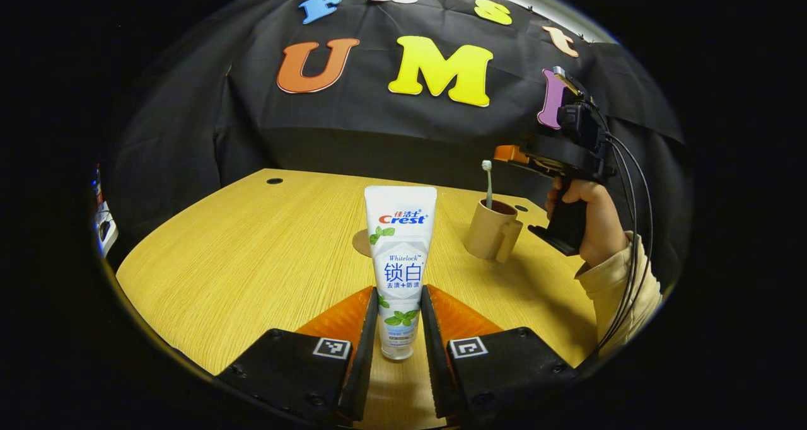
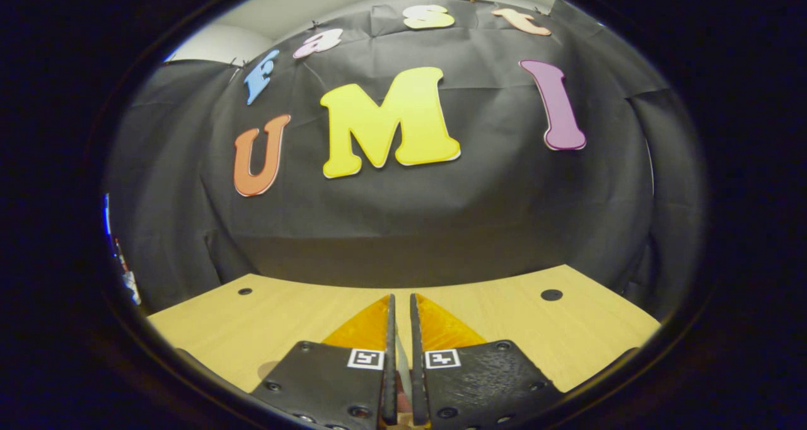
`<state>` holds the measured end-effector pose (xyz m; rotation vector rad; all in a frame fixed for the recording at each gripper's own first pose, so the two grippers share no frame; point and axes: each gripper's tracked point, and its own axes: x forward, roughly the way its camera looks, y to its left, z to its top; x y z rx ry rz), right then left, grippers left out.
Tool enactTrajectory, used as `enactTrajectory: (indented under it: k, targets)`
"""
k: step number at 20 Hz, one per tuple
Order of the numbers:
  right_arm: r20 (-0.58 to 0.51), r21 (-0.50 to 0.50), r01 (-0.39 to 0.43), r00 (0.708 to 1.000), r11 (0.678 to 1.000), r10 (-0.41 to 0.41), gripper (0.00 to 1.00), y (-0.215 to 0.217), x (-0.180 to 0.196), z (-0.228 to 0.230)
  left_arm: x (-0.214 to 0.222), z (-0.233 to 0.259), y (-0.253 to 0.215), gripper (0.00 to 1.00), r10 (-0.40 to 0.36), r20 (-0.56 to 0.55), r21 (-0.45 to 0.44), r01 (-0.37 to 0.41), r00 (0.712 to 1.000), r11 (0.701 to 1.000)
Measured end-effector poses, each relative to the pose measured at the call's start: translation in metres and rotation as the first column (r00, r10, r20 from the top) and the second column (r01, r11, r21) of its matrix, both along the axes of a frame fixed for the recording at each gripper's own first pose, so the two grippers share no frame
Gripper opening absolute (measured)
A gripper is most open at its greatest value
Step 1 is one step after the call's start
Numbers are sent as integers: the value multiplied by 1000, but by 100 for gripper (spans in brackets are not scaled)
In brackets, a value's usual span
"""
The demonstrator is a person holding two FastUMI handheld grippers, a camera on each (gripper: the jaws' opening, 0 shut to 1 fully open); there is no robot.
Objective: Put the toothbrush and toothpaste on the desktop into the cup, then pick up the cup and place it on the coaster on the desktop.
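Your left gripper (image 1: 400,319) jaws clamp the toothpaste tube (image 1: 399,266) near its cap; your right gripper (image 2: 400,335) jaws look nearly closed. The upright toothbrush (image 1: 487,184) crowds the cup (image 1: 490,229), so the tube may snag or tip it.

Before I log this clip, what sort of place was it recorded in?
Most likely a staged recording booth, not a home bathroom: a black cloth wall hangs behind a light wooden desktop with round cable holes, and the only items out are a white toothpaste tube, a beige cup and a round coaster.
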<state>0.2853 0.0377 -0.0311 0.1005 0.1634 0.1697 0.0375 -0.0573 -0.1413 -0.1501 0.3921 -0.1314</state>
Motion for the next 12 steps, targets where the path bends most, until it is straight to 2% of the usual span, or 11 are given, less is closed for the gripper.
enactTrajectory:
  k: [1, 3, 4, 6, 8, 12]
  targets:
    - [7, 0, 4, 1000, 1000, -4, 18, -4, -4, 3, 3, 1, -2, 43, -2, 6, 4, 2, 1000, 1000]
    - [24, -2, 13, 1000, 1000, -13, 55, -14, -15, 9, 14, 3, -8, 43, -6, 13, 11, 5, 1000, 1000]
    - [34, -1, 18, 999, 1000, -18, 67, -21, -23, 14, 20, 6, -13, 43, -11, 17, 16, 11, 1000, 1000]
    - [59, -21, 51, 997, 998, -50, 97, -43, -34, 17, 34, 10, -22, 43, -14, 30, 35, 13, 999, 999]
    - [91, -47, 104, 991, 994, -99, 93, -72, -47, 18, 48, 17, -34, 43, -20, 41, 38, 18, 999, 999]
    - [90, -78, 135, 988, 988, -128, 95, -111, -80, -1, 83, 39, -64, 43, -31, 74, 22, 29, 997, 999]
